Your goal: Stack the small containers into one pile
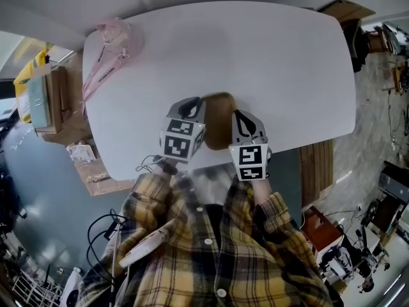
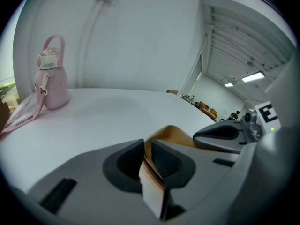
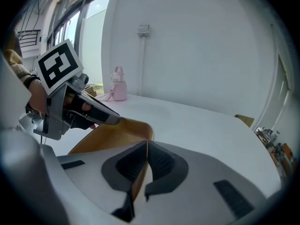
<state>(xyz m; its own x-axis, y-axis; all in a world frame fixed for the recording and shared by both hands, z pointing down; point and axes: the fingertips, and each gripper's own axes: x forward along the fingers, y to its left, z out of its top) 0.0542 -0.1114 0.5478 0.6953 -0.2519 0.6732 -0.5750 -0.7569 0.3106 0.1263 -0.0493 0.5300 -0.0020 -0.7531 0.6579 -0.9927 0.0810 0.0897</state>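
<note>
A smooth, matte white table (image 1: 275, 62) with rounded corners is set before a plain white wall. At its far left corner a pink bottle (image 1: 119, 33) with a loop handle is stood upright, and its flat strap (image 1: 99, 72) is trailed along the left edge. Close to the middle of the near edge, a brown container (image 1: 218, 115) of thin, paper-like material with a curved rim is held between both tools. The left tool (image 2: 146, 159) is clamped on one thin wall, its dark ribbed pads pressed onto the sheet. The right tool (image 3: 144, 165) is clamped likewise on the opposite wall. Whether the container rests on the table cannot be told.
</note>
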